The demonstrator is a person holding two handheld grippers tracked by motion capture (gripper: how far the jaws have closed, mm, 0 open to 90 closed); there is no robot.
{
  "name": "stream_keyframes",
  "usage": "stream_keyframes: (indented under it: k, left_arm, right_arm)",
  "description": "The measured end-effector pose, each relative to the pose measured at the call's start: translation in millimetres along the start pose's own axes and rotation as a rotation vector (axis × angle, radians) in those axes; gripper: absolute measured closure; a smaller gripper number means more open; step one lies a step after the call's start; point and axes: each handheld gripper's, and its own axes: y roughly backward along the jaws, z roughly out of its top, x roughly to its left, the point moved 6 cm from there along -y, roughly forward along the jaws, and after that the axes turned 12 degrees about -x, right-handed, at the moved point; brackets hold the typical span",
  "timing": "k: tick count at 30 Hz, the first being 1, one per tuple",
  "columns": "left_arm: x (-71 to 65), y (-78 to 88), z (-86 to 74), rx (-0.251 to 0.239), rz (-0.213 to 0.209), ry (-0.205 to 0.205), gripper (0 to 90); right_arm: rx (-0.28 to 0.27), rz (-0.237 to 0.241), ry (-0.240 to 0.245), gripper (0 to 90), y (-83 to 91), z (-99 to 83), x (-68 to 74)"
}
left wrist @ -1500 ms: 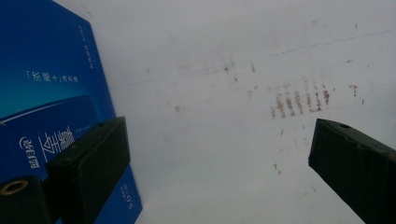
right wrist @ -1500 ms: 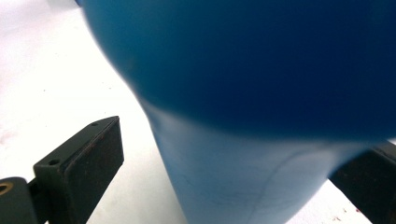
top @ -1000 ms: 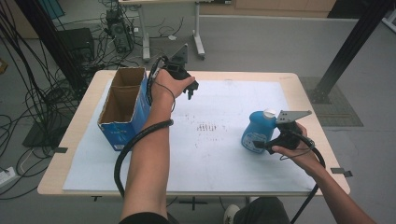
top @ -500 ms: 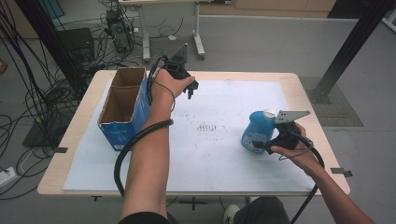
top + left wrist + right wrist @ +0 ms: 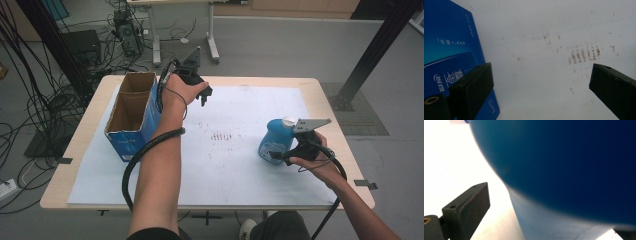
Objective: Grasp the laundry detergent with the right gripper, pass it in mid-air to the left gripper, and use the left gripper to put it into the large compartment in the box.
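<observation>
Right gripper point(image 5: 281, 156) sits low at the right side of the pale wooden counter point(image 5: 327, 100), pressed up against the blue rounded plastic bottle with a white cap point(image 5: 275, 140). The bottle stands upright on the white paper sheet point(image 5: 240, 105) that covers most of the counter, right of centre, well apart from the box. In the right gripper view the bottle's blue body point(image 5: 564, 170) bulges between the fingers; one black finger point(image 5: 467, 207) stands clear of it on the left with a bright gap between, the other barely shows at the bottom right corner. So the fingers are spread around the bottle; cannot tell if either pad touches it. Grey three-cornered plate point(image 5: 311, 123) on top of the right gripper points away from the person, just beside the bottle cap.

Left gripper point(image 5: 202, 95) is held up above the counter's far left part, next to the open-topped blue cardboard box point(image 5: 131, 117). The box stands on the sheet at the left, brown inside, split into two compartments. Left gripper's fingers are wide apart with nothing in them: in the left gripper view one finger point(image 5: 472, 87) overlaps the box's blue printed side point(image 5: 449, 45), the other point(image 5: 614, 87) is at the right edge, stained paper between. Reddish-brown smudge marks point(image 5: 222, 136) lie mid-sheet, between box and bottle. Black cables trail from both grippers along the forearms.
</observation>
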Motion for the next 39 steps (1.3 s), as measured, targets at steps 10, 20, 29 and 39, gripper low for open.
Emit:
stream_keyframes:
  k: [10,20,29,39]
  left_arm:
    - [0.6,1.0,0.2,-0.002,0.001,0.003,5.8]
    - [-0.8,2.8,1.3,-0.004,0.001,0.0,5.8]
    - [-2.1,1.5,0.9,0.0,0.0,-0.002,5.8]
    - [-2.5,3.0,1.5,-0.003,0.001,-0.002,5.8]
  right_arm:
    - [-0.002,0.001,0.004,2.0,-0.8,0.5,0.6]
    - [-0.004,0.0,0.01,2.0,-1.1,1.2,1.2]
    - [-0.001,-0.006,0.014,2.0,-1.3,0.9,0.6]
    - [-0.003,-0.009,0.013,2.1,-1.8,0.9,0.2]
